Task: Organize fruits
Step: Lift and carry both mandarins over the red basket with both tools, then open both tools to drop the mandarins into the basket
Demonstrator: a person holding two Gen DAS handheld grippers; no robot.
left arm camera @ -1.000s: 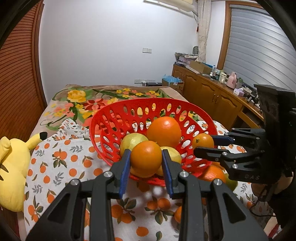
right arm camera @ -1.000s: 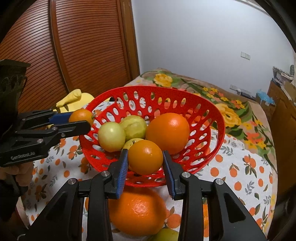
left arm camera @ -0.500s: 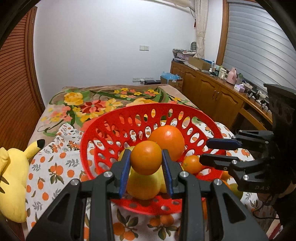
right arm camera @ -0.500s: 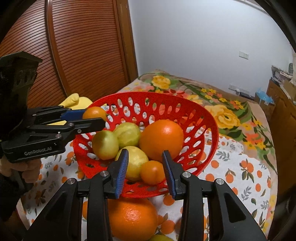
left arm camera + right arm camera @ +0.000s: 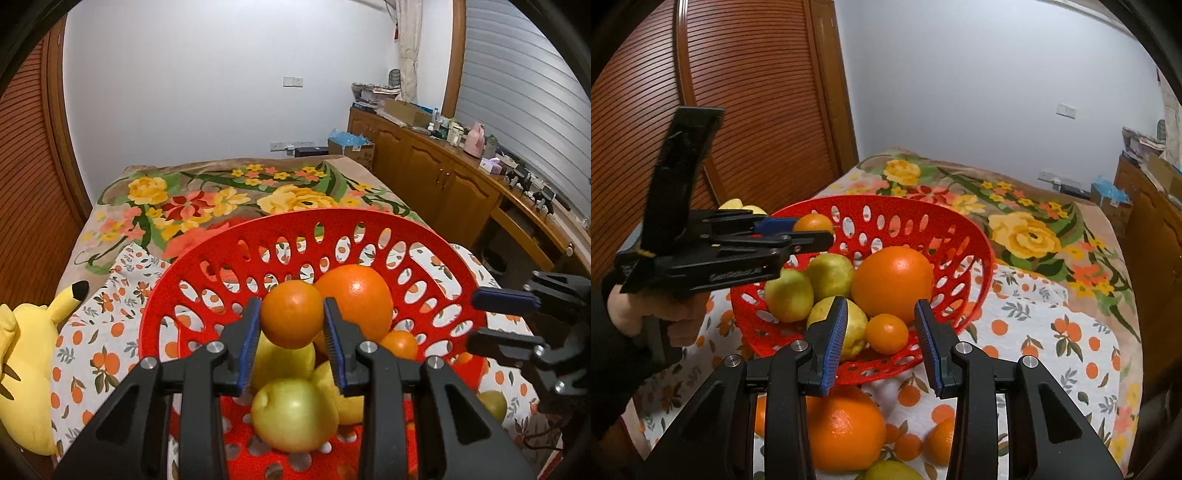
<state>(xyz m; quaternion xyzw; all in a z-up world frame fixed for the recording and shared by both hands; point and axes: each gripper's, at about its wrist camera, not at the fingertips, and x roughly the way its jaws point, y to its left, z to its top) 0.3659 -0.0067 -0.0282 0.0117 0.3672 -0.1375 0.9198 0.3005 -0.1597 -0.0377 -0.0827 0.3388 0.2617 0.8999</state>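
Observation:
A red perforated basket (image 5: 369, 225) (image 5: 975, 243) stands on an orange-print cloth. It holds a big orange (image 5: 892, 282), a small orange (image 5: 886, 332) and three yellow-green fruits (image 5: 788, 295). My left gripper (image 5: 291, 332) is shut on a small orange (image 5: 291, 317) and holds it above the basket's near side; it also shows in the right wrist view (image 5: 812, 230). My right gripper (image 5: 881, 343) is open and empty at the basket's near rim; it shows at the right of the left wrist view (image 5: 495, 317).
On the cloth in front of the basket lie a large orange (image 5: 842, 428), a small orange (image 5: 940, 439) and a green fruit (image 5: 890, 470). A yellow plush toy (image 5: 26, 365) lies left. A floral blanket (image 5: 221, 195) lies behind; wooden cabinets (image 5: 443, 181) stand right.
My left gripper has carried its orange forward over the basket's near rim. My right gripper, having released a small orange into the basket, has drawn back a little and stays open.

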